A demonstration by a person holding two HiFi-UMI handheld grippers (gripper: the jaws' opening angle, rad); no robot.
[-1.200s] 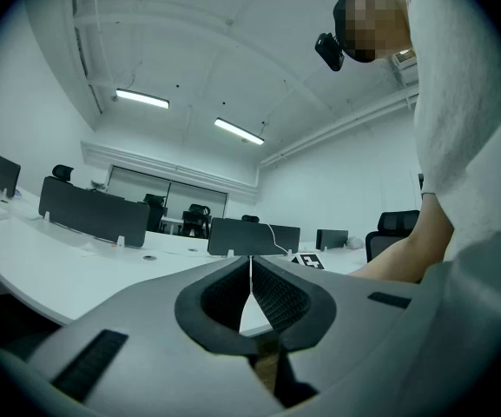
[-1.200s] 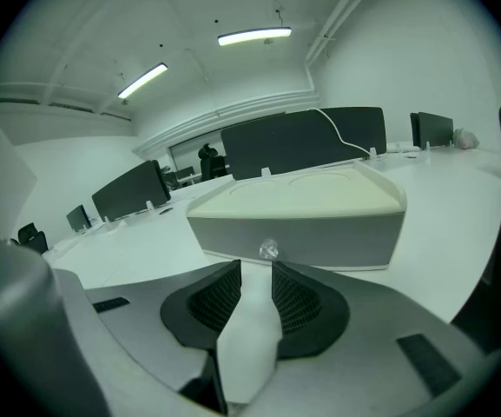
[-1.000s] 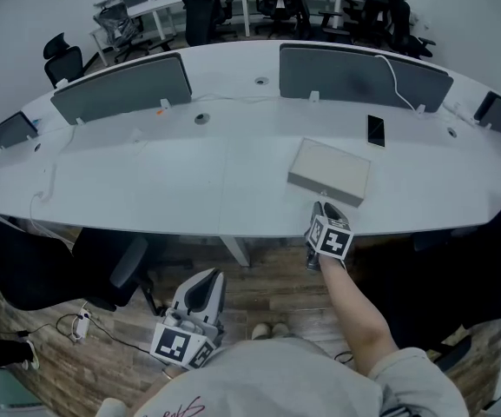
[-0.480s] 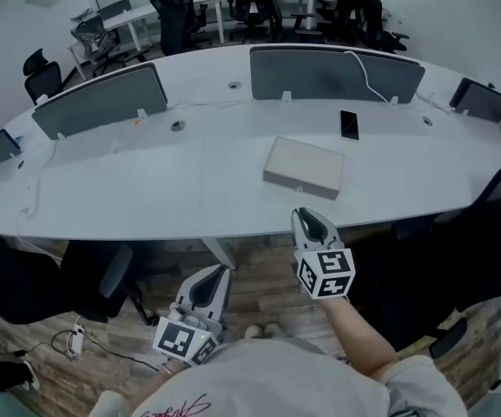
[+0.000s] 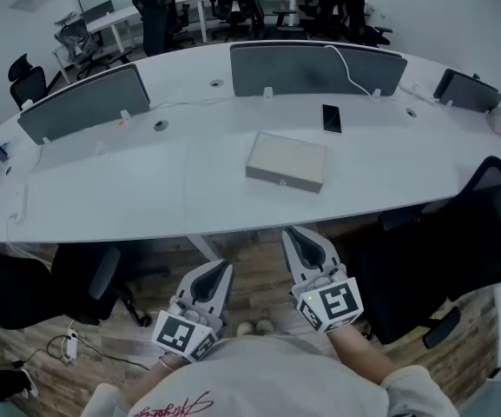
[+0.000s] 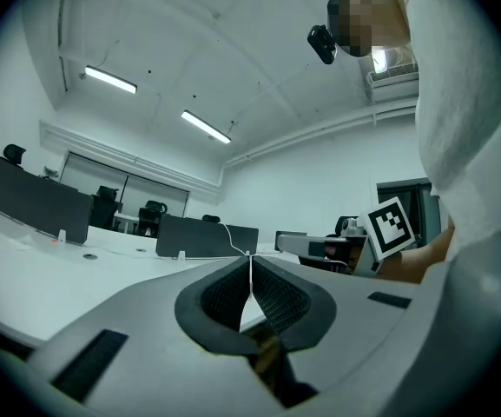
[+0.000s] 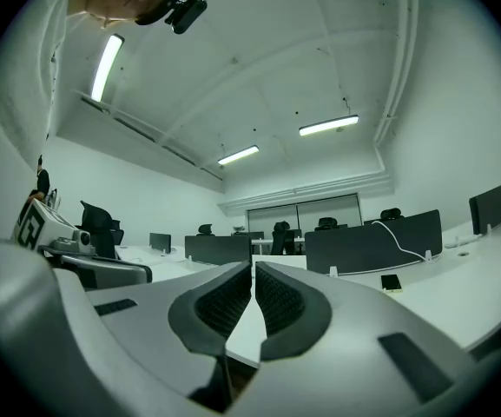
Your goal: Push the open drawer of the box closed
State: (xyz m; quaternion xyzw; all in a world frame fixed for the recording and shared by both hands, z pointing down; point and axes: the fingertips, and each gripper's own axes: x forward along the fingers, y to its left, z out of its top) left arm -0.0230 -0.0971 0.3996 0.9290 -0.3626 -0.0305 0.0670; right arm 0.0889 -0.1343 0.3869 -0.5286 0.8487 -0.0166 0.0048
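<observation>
The flat beige box (image 5: 286, 162) lies on the white table (image 5: 146, 189), and its drawer front (image 5: 283, 179) sits flush with the box. Both grippers hang below the table's near edge, close to my body and well apart from the box. My left gripper (image 5: 219, 270) points up toward the table with its jaws shut and nothing in them (image 6: 250, 263). To its right, my right gripper (image 5: 296, 235) does the same, its pads together on nothing (image 7: 253, 272). Neither gripper view shows the box.
A black phone (image 5: 331, 118) lies behind the box. Grey desk dividers (image 5: 306, 68) stand along the table's far side, one with a white cable. A black chair (image 5: 458, 233) is at the right and another (image 5: 85, 276) is under the table at the left.
My right gripper has drawn back from the box's front face, down and toward my body. The left gripper has risen a little. The box has not moved.
</observation>
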